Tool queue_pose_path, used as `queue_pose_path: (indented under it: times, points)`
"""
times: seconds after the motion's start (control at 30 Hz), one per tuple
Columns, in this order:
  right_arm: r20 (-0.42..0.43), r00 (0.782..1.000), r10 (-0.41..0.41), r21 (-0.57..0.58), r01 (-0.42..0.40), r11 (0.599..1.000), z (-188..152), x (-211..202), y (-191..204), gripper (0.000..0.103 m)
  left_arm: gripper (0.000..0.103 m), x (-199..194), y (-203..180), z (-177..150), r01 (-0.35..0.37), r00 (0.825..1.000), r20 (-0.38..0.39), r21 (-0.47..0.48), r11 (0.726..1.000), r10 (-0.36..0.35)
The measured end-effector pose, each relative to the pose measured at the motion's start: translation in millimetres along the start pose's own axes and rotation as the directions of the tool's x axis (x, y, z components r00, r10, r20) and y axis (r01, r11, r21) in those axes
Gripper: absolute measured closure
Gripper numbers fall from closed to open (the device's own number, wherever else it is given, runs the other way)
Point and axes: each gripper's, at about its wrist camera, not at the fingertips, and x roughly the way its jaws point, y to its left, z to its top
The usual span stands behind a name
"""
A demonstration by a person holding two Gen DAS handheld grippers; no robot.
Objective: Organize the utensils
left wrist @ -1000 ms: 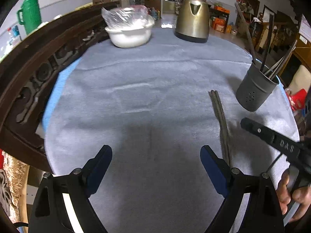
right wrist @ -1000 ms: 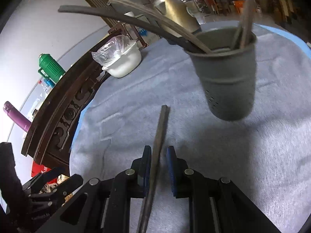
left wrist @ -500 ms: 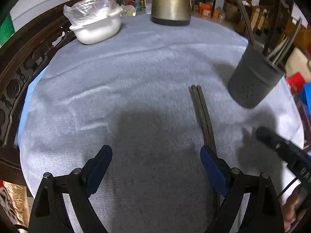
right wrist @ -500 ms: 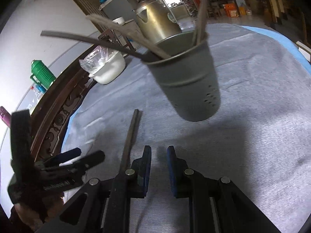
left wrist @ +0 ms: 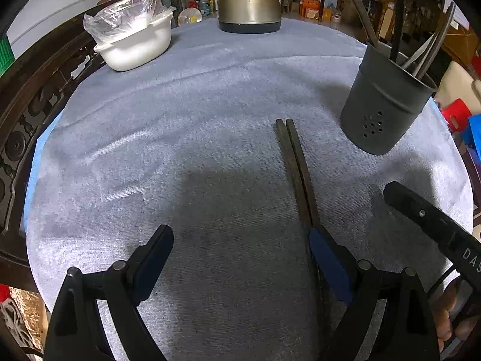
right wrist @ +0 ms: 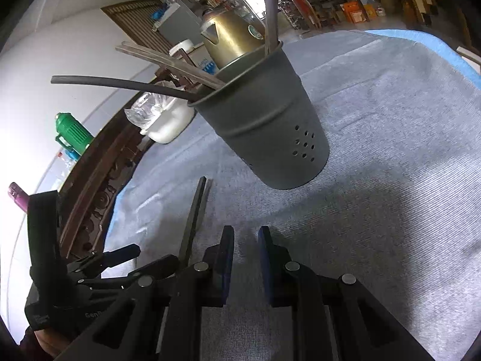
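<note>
Black right gripper (left wrist: 433, 225) reads "DAS".

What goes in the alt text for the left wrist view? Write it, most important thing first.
A pair of dark chopsticks lies on a grey-blue tablecloth, running under the right finger of the open left gripper. A grey utensil holder with utensils stands at right; a white bowl and brass kettle sit at the far edge.

L gripper (left wrist: 240, 258) low w/ jaws spread wide; R gripper (right wrist: 246, 258) alongside, jaws nearly closed, holding nothing.
</note>
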Motion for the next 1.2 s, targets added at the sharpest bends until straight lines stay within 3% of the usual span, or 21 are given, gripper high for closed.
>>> queue_pose_path:
  times: [0.13, 0.33, 0.53, 0.6, 0.63, 0.77, 0.87, 0.97, 1.2]
  points:
    - [0.067, 0.997, 0.032, -0.029, -0.03, 0.999, -1, -10, 4, 0.083, 0.011, 10, -5, 1, -0.009, 0.999, -0.036, 0.022, 1.0, 0.01]
    - [0.129, 0.989, 0.076, 0.053, -0.084, 0.995, 2, -19, -15, 0.082, 0.009, 17, 1, -7, 0.0, 1.0, -0.026, -0.003, 1.0, 0.0]
    - [0.127, 0.989, 0.076, 0.049, -0.083, 0.995, 3, -19, -13, 0.082, 0.011, 18, 8, -13, 0.0, 1.0, -0.023, -0.037, 0.999, -0.001]
    - [0.125, 0.99, 0.069, 0.053, -0.076, 0.996, 4, -17, -13, 0.082, 0.015, 18, 8, -16, 0.004, 1.0, -0.018, -0.042, 0.999, -0.005]
    - [0.124, 0.99, 0.071, 0.051, -0.078, 0.996, 3, -17, -13, 0.082, 0.022, 17, 8, -18, 0.008, 1.0, -0.014, -0.043, 0.999, -0.008]
    - [0.121, 0.99, 0.069, 0.05, -0.076, 0.996, 3, -17, -13, 0.082, 0.061, 9, 12, -24, 0.004, 1.0, 0.015, -0.057, 0.998, -0.004]
    - [0.117, 0.991, 0.07, 0.05, -0.076, 0.996, 3, -16, -13, 0.082, 0.084, 5, 21, -29, 0.0, 1.0, 0.026, -0.084, 0.996, 0.002]
    - [0.115, 0.991, 0.069, 0.051, -0.075, 0.996, 3, -16, -13, 0.082, 0.092, 1, 31, -33, 0.022, 1.0, 0.023, -0.13, 0.991, -0.019]
    - [0.111, 0.991, 0.072, 0.051, -0.078, 0.996, 3, -15, -13, 0.082, 0.092, -10, 53, -59, 0.07, 0.998, 0.008, -0.191, 0.979, -0.07]
